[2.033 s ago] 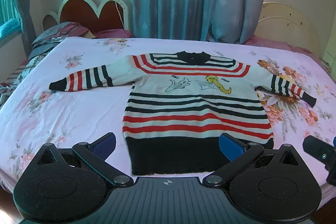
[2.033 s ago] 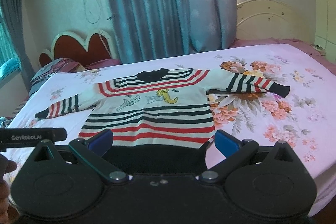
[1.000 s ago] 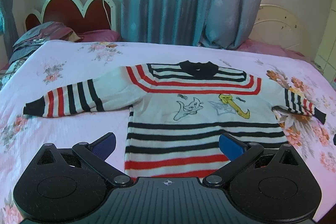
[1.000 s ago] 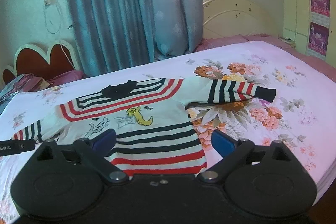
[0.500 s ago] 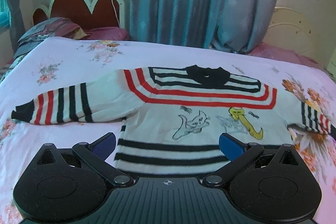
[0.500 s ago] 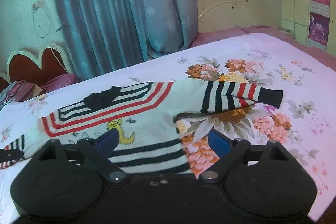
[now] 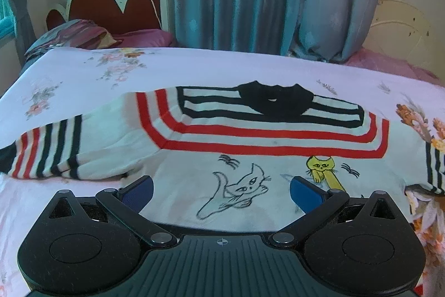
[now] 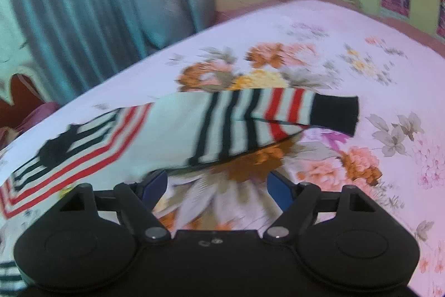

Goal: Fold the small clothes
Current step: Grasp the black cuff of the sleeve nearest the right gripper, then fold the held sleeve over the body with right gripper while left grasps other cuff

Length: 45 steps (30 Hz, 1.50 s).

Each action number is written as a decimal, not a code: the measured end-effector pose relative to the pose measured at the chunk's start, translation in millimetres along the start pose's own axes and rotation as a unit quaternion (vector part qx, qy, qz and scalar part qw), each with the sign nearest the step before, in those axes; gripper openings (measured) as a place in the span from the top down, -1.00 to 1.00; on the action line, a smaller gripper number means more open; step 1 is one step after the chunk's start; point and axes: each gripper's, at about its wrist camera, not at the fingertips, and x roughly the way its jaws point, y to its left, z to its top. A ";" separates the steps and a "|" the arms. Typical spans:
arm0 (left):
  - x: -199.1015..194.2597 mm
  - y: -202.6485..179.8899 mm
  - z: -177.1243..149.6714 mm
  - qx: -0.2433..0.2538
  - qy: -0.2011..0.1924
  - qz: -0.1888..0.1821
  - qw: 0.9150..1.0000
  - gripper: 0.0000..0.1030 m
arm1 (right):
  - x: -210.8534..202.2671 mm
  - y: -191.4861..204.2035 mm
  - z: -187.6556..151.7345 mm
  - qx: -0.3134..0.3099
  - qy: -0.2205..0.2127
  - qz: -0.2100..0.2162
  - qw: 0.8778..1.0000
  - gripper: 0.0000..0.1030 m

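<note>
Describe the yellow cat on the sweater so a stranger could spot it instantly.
On the floral bed lies a striped sweater, spread flat. Below its red chest stripes sit two cats: the yellow cat is the filled-in one, right of the outlined white cat.

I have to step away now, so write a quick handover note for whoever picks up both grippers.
Left gripper: open, empty, over the sweater chest by the cat drawings.
Right gripper: open, empty, just short of the right sleeve.
Sweater lies flat, face up on the floral bedsheet, both sleeves spread out.
Done: nothing folded.
Left: fold sleeves in, then the body.
</note>
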 end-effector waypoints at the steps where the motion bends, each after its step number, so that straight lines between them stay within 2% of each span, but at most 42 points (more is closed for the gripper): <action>1: 4.7 -3.8 0.8 0.001 0.001 0.001 1.000 -1.00 | 8.8 -7.6 3.4 0.008 0.004 -0.005 1.000 -0.51; 5: 18.9 -16.5 3.6 0.003 0.005 0.011 1.000 -1.00 | 38.3 -32.1 12.3 0.034 0.020 -0.022 0.999 -0.51; 12: 38.1 -29.3 7.0 0.008 0.017 0.024 1.000 -1.00 | 79.6 -65.3 20.1 0.089 0.045 -0.027 0.995 -0.50; 19: 48.6 -32.9 10.8 0.007 0.024 0.033 0.999 -1.00 | 108.6 -89.7 35.6 0.150 0.028 -0.022 0.988 -0.47; 21: 50.3 -34.0 10.8 0.014 0.024 0.035 0.999 -1.00 | 113.0 -92.0 41.6 0.158 0.014 -0.026 0.987 -0.23; 22: 51.0 -34.6 10.7 0.018 0.024 0.037 0.999 -1.00 | 115.5 -93.4 44.0 0.162 0.009 -0.032 0.986 0.09; 23: 51.7 -34.9 10.7 0.021 0.024 0.037 0.999 -1.00 | 117.7 -95.5 45.8 0.168 0.005 -0.038 0.985 0.31; 26: 53.9 -35.1 10.8 0.026 0.028 0.033 0.999 -1.00 | 120.8 -101.6 48.6 0.183 -0.005 -0.046 0.982 0.59; 29: 53.4 -33.9 10.7 0.029 0.024 0.025 0.999 -1.00 | 117.4 -97.0 50.6 0.162 -0.021 -0.048 0.985 0.73; 33: 49.9 -31.4 14.6 0.027 0.014 0.022 0.999 -1.00 | 105.7 -73.6 56.9 0.105 -0.054 -0.039 0.992 0.76; 38: 46.4 -19.8 23.9 0.006 0.014 0.014 1.000 -1.00 | 80.3 -10.2 66.7 0.000 -0.091 0.016 0.996 0.76; 41: 44.1 -9.5 28.1 -0.008 0.008 0.014 1.000 -1.00 | 69.8 48.4 59.2 -0.072 -0.090 0.076 0.990 0.76; 45: 43.3 3.2 30.3 -0.019 0.009 0.017 1.000 -1.00 | 68.3 130.1 28.0 -0.155 -0.062 0.162 0.973 0.76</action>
